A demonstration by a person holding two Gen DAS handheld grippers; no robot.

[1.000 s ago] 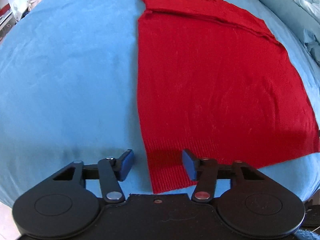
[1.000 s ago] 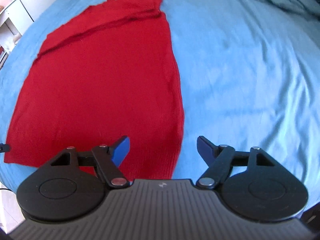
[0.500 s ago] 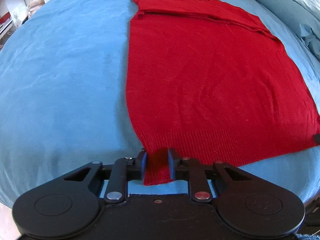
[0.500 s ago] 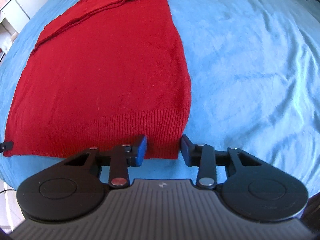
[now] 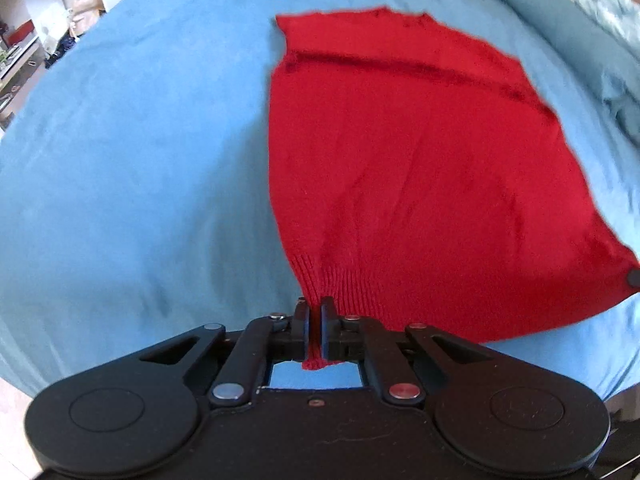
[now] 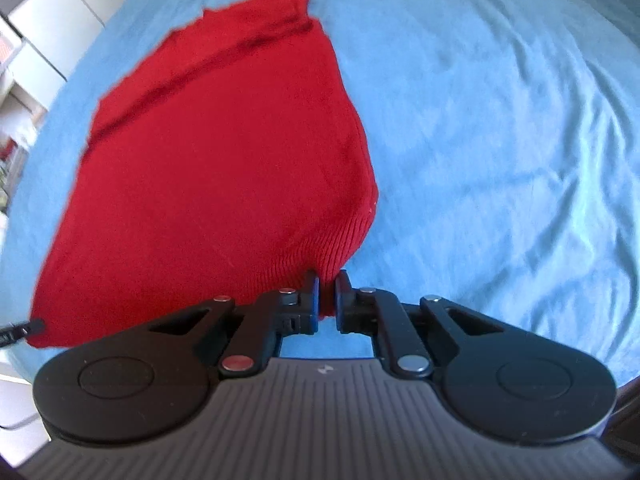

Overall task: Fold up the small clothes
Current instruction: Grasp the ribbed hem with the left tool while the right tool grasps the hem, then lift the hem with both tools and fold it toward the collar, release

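The left tongs [image 5: 315, 322] are clenching one near hem corner of the red sweater [image 5: 420, 168], and the right tongs [image 6: 327, 300] are clenching the other. The sweater is lying spread on the blue bed [image 5: 132, 152], its hem reaching the bed's near edge. Each grip is catching only a little ribbed fabric, so a corner may be slipping free if pulled unevenly. The sleeves are hard to make out, and motion blur is softening the sweater's outline.
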